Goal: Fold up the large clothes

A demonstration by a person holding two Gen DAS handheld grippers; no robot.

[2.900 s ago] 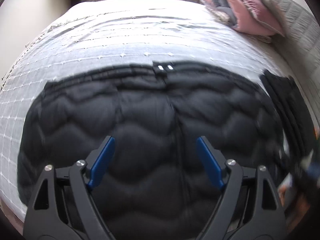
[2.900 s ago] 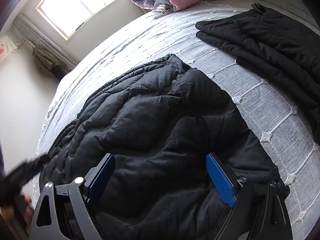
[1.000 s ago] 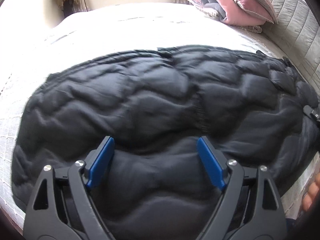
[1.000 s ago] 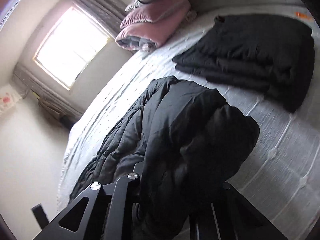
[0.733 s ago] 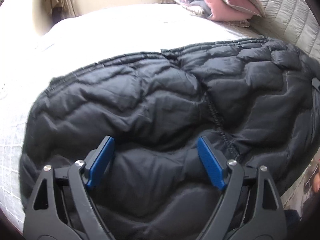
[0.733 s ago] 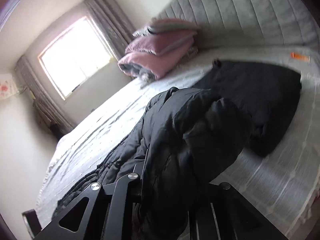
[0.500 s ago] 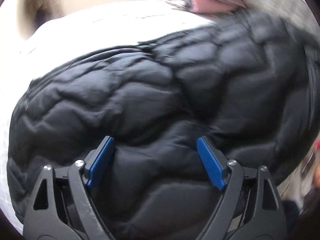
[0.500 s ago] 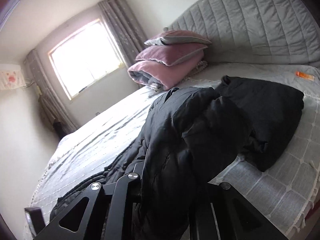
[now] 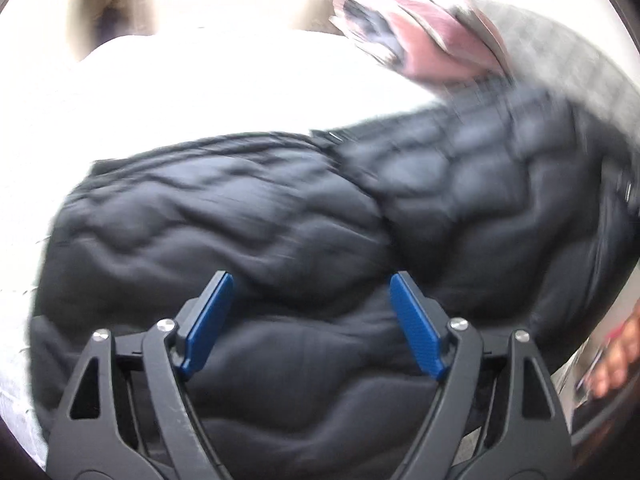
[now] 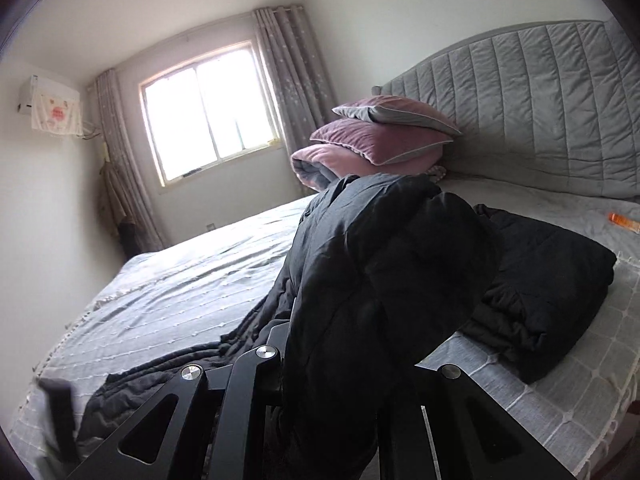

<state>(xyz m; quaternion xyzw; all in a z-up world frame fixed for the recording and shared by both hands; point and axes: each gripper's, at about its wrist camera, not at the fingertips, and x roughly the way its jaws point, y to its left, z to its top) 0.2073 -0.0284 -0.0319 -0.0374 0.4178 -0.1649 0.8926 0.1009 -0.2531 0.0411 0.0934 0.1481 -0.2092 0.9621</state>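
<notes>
The puffy black quilted jacket (image 10: 384,280) hides the right hand-held gripper (image 10: 340,364), probably clamped on it; the left hand-held gripper (image 9: 310,320) gapes apart above blurry cloth.

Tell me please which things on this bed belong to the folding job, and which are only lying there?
Belong to the job:
- black puffer jacket, one side lifted
- right gripper, shut on the jacket
- left gripper, open over the jacket

Only lying there:
- folded black garment
- pink pillows
- small orange item near the headboard

Left hand-held gripper (image 9: 308,300): black angular frame, blue ribbed finger pads (image 9: 208,320), silver screws. Right hand-held gripper (image 10: 332,364): same black frame.
</notes>
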